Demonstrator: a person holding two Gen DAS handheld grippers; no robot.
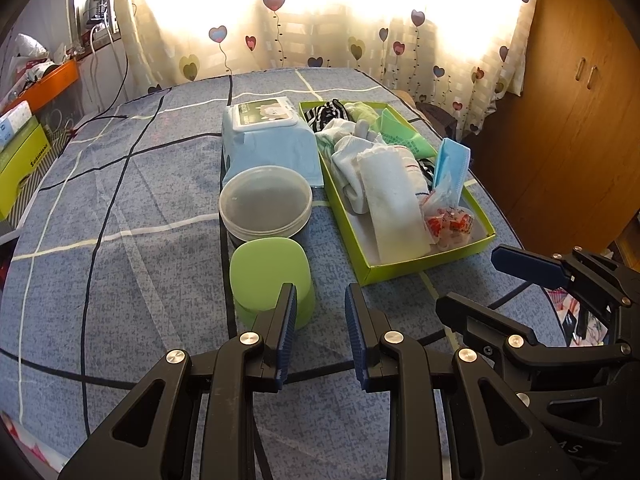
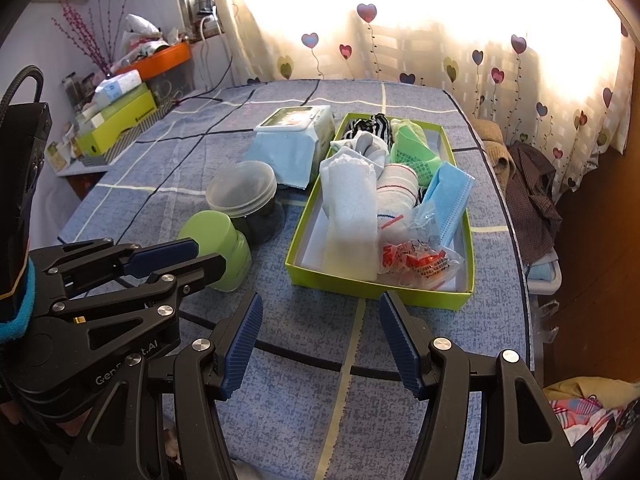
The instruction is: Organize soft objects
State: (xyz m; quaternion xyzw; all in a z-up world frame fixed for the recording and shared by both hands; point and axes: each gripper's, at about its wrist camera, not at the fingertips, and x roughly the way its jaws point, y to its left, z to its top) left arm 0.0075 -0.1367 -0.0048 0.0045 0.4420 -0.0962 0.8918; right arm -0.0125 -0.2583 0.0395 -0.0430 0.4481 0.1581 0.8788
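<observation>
A lime green box (image 1: 404, 270) (image 2: 374, 289) stands on the blue checked table. It holds a white towel (image 1: 390, 196) (image 2: 352, 216), socks, a blue face mask (image 1: 450, 164) (image 2: 448, 196), a green packet (image 2: 412, 152) and a bag of red-and-white candies (image 1: 450, 220) (image 2: 416, 262). My left gripper (image 1: 320, 304) (image 2: 204, 258) is open and empty, just in front of a green cup (image 1: 270, 276) (image 2: 220, 244). My right gripper (image 2: 320, 308) (image 1: 468, 284) is open and empty, just in front of the box's near edge.
A clear-lidded jar (image 1: 264, 202) (image 2: 244, 196) and a blue wet-wipes pack (image 1: 272, 136) (image 2: 294, 140) stand left of the box. Cluttered shelves (image 2: 120, 92) line the left wall. A curtain (image 1: 320, 20) hangs behind. Clothes (image 2: 532, 184) lie off the table's right edge.
</observation>
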